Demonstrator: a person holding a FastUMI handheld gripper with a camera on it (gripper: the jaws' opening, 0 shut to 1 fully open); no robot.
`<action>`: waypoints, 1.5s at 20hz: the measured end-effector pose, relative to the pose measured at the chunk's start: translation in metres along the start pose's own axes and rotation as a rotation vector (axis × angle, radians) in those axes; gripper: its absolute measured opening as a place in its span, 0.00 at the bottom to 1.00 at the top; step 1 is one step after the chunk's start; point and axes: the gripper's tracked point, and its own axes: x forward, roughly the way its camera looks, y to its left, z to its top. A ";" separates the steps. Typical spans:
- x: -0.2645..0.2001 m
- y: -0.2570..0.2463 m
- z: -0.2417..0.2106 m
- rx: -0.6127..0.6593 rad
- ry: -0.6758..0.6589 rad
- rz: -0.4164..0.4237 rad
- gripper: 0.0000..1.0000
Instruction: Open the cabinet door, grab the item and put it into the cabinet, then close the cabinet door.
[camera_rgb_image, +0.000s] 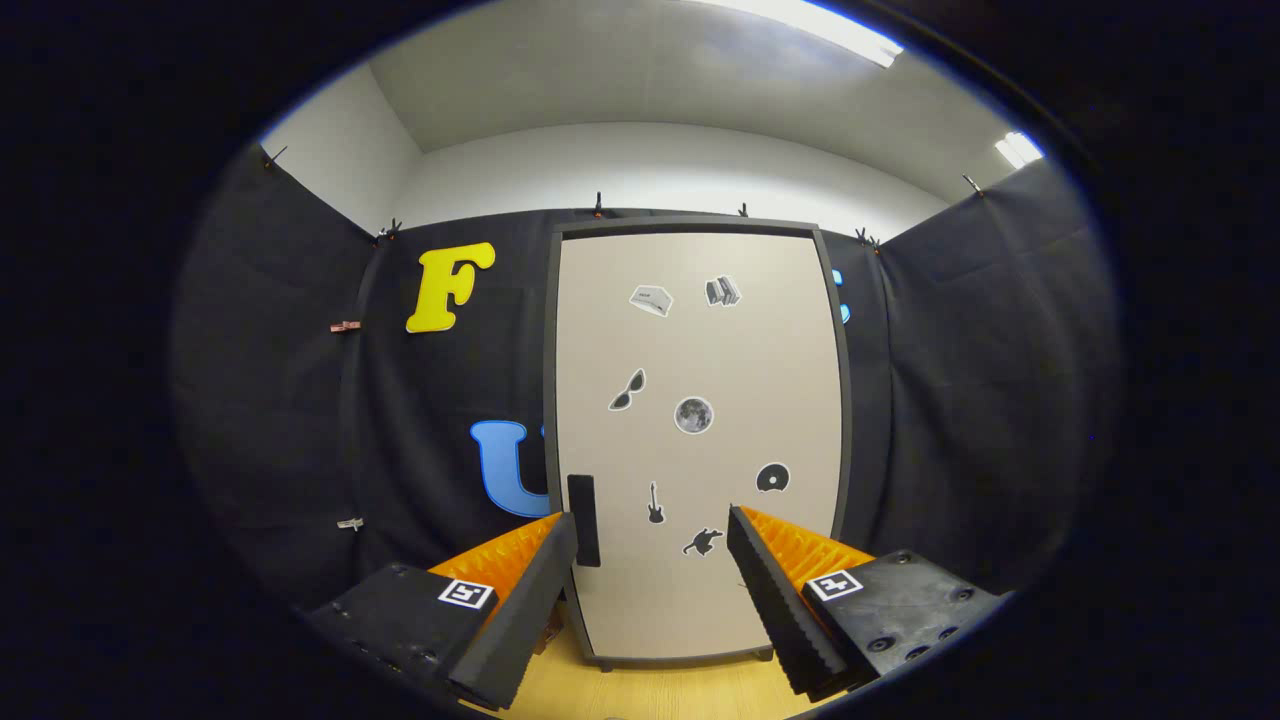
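Observation:
A tall cabinet (697, 440) stands upright ahead of me on a wooden table (660, 695). Its beige door is shut, framed in dark grey and dotted with small stickers. A black vertical handle (583, 520) sits low on the door's left edge. My gripper (652, 530) is open, its two orange-and-black fingers spread wide in front of the lower door. The left fingertip (556, 540) lies just beside the handle, still short of it. Nothing is between the fingers. The item for the cabinet cannot be made out.
Black cloth walls close in behind and on both sides of the cabinet. A small dark thing shows at the table's edge under the left finger (552, 632), too hidden to identify.

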 end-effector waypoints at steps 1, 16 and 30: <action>0.001 0.000 -0.002 0.000 0.006 -0.002 0.97; 0.067 0.057 -0.072 -0.015 0.135 0.087 0.97; 0.183 0.068 -0.128 -0.001 0.164 0.052 0.97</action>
